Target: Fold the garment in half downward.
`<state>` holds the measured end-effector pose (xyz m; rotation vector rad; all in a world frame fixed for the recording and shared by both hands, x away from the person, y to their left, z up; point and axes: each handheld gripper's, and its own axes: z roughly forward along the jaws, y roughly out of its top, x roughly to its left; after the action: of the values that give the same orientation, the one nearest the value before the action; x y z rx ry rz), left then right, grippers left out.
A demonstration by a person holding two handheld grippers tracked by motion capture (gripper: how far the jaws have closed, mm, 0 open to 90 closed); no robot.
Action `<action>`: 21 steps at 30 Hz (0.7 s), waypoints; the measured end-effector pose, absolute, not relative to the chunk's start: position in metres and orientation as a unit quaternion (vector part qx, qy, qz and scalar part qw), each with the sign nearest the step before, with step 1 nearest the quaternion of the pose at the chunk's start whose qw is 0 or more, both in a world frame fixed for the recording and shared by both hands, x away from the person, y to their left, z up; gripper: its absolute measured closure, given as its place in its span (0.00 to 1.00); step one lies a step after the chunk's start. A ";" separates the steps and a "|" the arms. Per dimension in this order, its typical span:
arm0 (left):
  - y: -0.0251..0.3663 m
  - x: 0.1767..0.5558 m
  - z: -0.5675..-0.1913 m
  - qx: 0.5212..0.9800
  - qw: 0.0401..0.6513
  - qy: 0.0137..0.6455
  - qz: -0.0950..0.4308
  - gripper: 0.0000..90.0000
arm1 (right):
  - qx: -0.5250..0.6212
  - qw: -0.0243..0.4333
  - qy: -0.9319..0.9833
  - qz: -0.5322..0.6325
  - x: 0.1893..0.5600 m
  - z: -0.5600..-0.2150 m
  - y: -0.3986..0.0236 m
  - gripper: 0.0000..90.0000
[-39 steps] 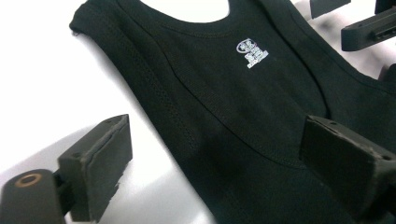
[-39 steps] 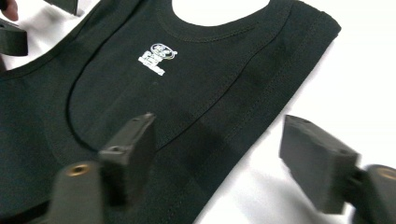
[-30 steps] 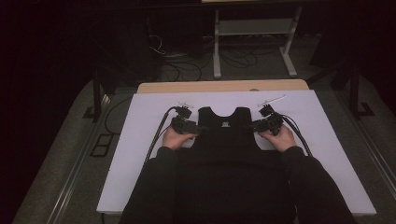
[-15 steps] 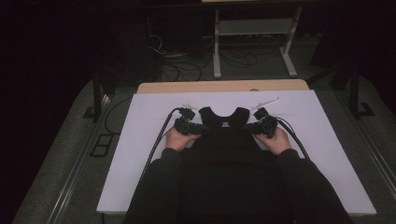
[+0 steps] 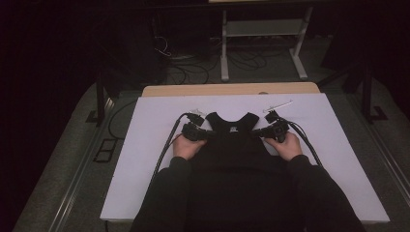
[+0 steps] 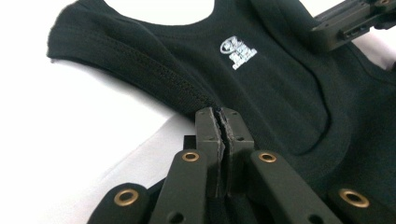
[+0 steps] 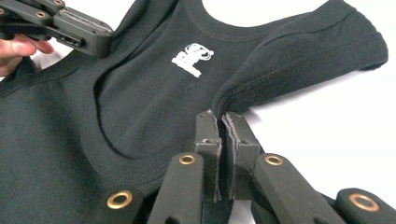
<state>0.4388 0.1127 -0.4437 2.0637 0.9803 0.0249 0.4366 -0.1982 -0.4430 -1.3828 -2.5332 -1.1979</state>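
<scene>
A black sleeveless top lies flat on the white table, neck away from me, with a small white logo inside its collar. My left gripper is at its left armhole, and up close the left gripper has just closed its jaws, now shut on the armhole seam. My right gripper mirrors it at the right armhole. In its own view the right gripper has also just closed and pinches the hem of the top. Each gripper view shows the other gripper across the cloth.
Black cables trail from both grippers over the table's sides. A thin pale strip lies at the back right, and a small pale piece behind the left gripper. A wooden edge borders the far side; a metal stand is on the floor beyond.
Both hands have kept to the top's armholes with hardly any shift. The grippers' jaws have drawn together on the cloth.
</scene>
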 end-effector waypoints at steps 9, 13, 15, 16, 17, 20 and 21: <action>0.124 0.436 -0.424 0.813 0.430 0.392 0.020 0.96 | -0.443 0.004 -0.798 -0.409 0.434 -0.425 -0.205 0.93; 0.126 0.434 -0.419 0.812 0.435 0.389 0.021 0.96 | -0.443 0.002 -0.794 -0.416 0.433 -0.418 -0.208 0.93; 0.126 0.434 -0.417 0.810 0.438 0.390 0.022 0.96 | -0.442 0.003 -0.792 -0.422 0.432 -0.415 -0.210 0.93; 0.127 0.434 -0.416 0.811 0.437 0.388 0.022 0.96 | -0.441 0.003 -0.792 -0.423 0.432 -0.413 -0.210 0.93; 0.127 0.434 -0.415 0.809 0.439 0.391 0.023 0.96 | -0.440 0.002 -0.793 -0.422 0.431 -0.412 -0.210 0.93; 0.128 0.433 -0.411 0.805 0.444 0.392 0.023 0.96 | -0.438 0.000 -0.793 -0.425 0.430 -0.407 -0.210 0.93; 0.129 0.432 -0.409 0.807 0.444 0.390 0.024 0.96 | -0.438 0.000 -0.792 -0.425 0.429 -0.406 -0.210 0.93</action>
<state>0.4324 0.1288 -0.4090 1.9998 0.9665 0.0606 0.4294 -0.2095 -0.4058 -1.3758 -2.4894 -1.3343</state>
